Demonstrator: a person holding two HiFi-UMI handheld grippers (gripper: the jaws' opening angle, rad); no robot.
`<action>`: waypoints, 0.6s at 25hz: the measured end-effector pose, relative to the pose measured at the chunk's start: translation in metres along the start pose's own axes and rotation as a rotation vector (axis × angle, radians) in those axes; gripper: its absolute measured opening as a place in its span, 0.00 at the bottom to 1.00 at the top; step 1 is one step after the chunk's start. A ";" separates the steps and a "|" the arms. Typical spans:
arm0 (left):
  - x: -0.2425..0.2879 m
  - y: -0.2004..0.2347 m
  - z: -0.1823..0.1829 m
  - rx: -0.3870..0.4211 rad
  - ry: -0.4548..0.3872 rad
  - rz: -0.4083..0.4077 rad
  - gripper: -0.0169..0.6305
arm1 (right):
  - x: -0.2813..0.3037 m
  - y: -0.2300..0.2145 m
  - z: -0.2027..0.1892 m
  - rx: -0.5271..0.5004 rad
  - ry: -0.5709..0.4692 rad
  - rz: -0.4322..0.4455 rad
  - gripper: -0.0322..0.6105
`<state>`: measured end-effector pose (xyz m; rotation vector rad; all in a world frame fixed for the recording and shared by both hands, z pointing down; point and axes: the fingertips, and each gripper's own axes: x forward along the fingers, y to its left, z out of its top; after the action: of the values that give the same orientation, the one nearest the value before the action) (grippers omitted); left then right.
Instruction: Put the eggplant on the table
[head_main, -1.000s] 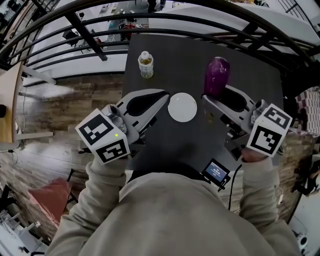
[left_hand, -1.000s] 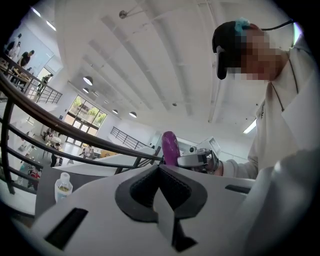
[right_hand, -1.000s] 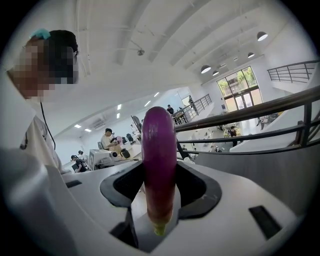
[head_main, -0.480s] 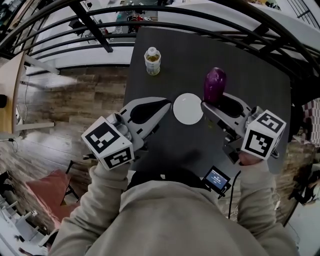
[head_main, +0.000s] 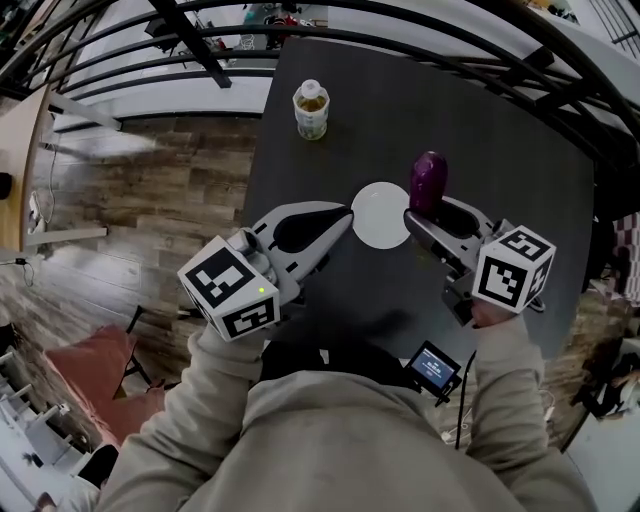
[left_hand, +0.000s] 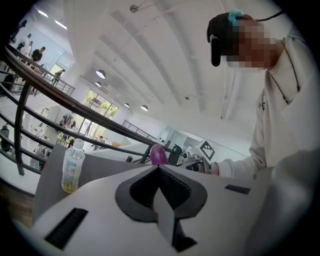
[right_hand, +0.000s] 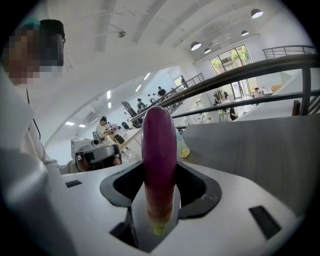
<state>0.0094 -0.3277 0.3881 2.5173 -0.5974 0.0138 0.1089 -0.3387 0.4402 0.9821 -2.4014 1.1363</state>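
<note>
Nearest the camera, in the head view, the person's pale sleeves (head_main: 190, 400) reached forward over the near edge of a dark table (head_main: 500, 140). A small lit screen (head_main: 432, 366) sat at that edge between the 2 arms.

Just beyond, the left gripper (head_main: 346, 217) was held over the table's left side. Its 2 jaws were pressed together with nothing between them, and their tips were just beside the left rim of a white plate (head_main: 381, 215).

On the other side of the plate, the right gripper (head_main: 422, 212) was clamped on the eggplant (head_main: 428, 180). In the right gripper view the purple fruit stood between the 2 jaws. Its pale green stem end was tucked back toward the gripper's body. Most of its length stuck out past the jaw tips and pointed away from the person. From above, the eggplant was just right of the plate and over bare tabletop. Whether it touched the table could not be told.

Farther off, 1 plastic bottle (head_main: 311, 109) of yellowish drink stood upright near the table's far left corner, well apart from both grippers. Behind the table ran a dark metal railing (head_main: 400, 15), and wooden flooring (head_main: 180, 190) showed to the left.
</note>
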 end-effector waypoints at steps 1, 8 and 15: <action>0.000 0.001 -0.003 -0.006 0.001 0.004 0.04 | 0.005 -0.007 -0.006 0.009 0.014 -0.006 0.38; 0.002 0.007 -0.021 -0.037 0.010 0.027 0.04 | 0.027 -0.037 -0.033 0.044 0.101 -0.013 0.38; -0.004 0.010 -0.038 -0.064 0.008 0.053 0.04 | 0.048 -0.051 -0.058 0.054 0.174 -0.013 0.38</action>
<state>0.0060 -0.3147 0.4249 2.4378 -0.6504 0.0242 0.1086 -0.3390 0.5309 0.8753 -2.2349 1.2338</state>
